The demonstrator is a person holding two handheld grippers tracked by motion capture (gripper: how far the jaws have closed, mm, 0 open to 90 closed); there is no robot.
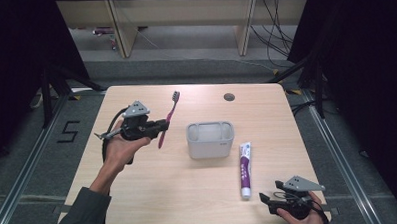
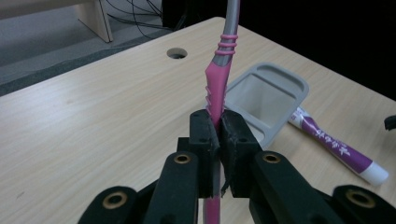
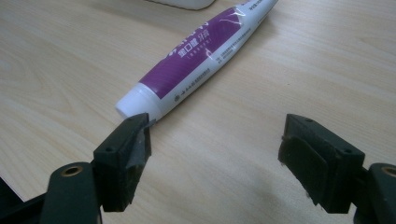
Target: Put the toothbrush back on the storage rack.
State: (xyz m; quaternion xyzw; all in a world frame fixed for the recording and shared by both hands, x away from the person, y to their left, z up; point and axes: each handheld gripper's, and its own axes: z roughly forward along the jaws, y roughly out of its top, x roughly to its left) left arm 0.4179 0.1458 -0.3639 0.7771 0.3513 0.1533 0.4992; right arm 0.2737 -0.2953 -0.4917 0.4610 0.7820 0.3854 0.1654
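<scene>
Over the left half of the counter (image 1: 154, 193), the left gripper (image 1: 162, 126) is raised off the surface with its jaws pressed tight on the handle of a pink toothbrush (image 1: 168, 119). In the left gripper view the toothbrush (image 2: 218, 84) rises from between the two black pads, its pink ribbed grip just above them and a grey neck with pink rings further up; more pink handle shows below the pads. From above, the brush slants, its dark bristled head pointing toward the far edge of the counter and its tail end toward the near edge.

At the middle of the counter stands a grey rectangular holder (image 1: 210, 139), open at the top. In the left gripper view the holder (image 2: 275, 86) lies beyond the brush, well apart from it.

Just right of the holder a purple and white toothpaste tube (image 1: 245, 169) lies flat, its white cap toward the near edge. Near the near right corner the right gripper (image 1: 266, 198) sits low, jaws spread wide and holding nothing. In the right gripper view its left pad is just beside the cap end of the toothpaste tube (image 3: 196, 58); whether it touches cannot be told.

A round hole (image 1: 229, 97) is set in the counter near the far edge.
</scene>
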